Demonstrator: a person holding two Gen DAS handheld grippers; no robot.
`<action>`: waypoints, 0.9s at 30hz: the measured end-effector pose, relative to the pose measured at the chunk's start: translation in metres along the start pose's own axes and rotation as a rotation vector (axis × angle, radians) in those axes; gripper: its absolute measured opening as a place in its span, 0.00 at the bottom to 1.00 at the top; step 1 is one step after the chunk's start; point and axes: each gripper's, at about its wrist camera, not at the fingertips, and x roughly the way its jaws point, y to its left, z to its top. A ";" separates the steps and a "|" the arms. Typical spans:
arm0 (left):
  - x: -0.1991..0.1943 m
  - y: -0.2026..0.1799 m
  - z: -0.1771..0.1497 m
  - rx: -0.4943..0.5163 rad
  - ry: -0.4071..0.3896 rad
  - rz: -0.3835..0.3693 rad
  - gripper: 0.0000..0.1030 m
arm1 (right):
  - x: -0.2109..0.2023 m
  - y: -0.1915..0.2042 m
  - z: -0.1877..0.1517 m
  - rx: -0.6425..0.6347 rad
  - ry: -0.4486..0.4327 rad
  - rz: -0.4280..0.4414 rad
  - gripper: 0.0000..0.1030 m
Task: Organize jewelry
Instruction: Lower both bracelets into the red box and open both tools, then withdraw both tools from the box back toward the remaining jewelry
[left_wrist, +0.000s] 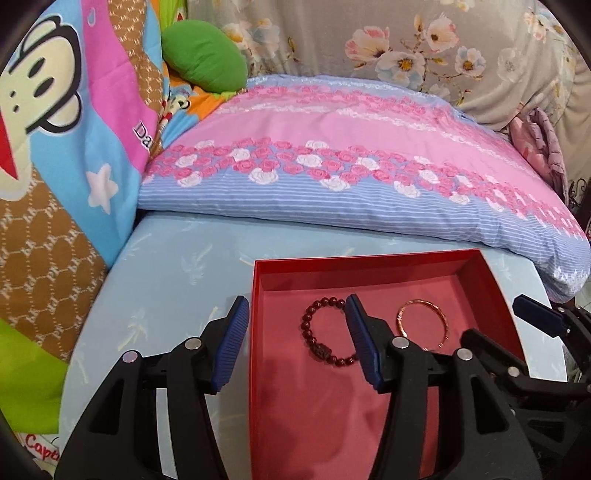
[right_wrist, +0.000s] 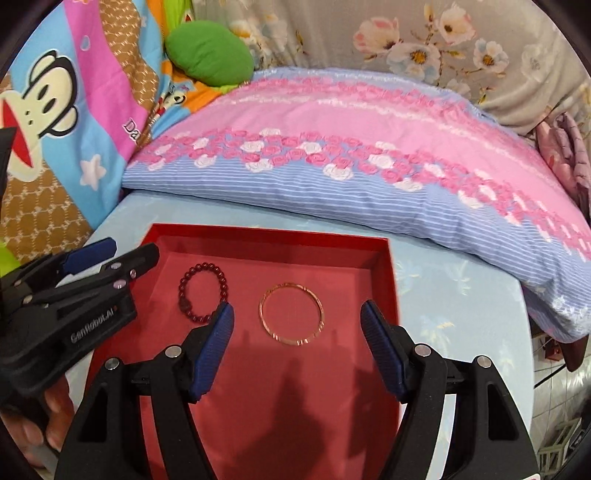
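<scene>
Both tongs spread wide, holding nothing; left tongs (left_wrist: 295, 325), right tongs (right_wrist: 297, 325). Beaded bracelet (right_wrist: 202, 291) and rigid bangle (right_wrist: 291, 314) lie ahead in red box (right_wrist: 384, 280); light, slippery, pinch bangle's rim

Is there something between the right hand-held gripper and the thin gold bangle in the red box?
Nothing visible. The right hand-held gripper is open, and the thin gold bangle lies flat on the red box floor, straight ahead between its fingers. The dark red bead bracelet lies apart, leftward.
</scene>
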 end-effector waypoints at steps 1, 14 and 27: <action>-0.011 0.000 -0.004 0.005 -0.015 0.002 0.55 | -0.012 -0.001 -0.008 -0.001 -0.011 -0.003 0.67; -0.102 -0.001 -0.092 0.014 -0.042 -0.018 0.58 | -0.086 0.004 -0.102 -0.007 0.003 0.005 0.67; -0.123 0.005 -0.168 -0.032 0.031 -0.016 0.58 | -0.098 0.010 -0.170 0.009 0.080 0.040 0.67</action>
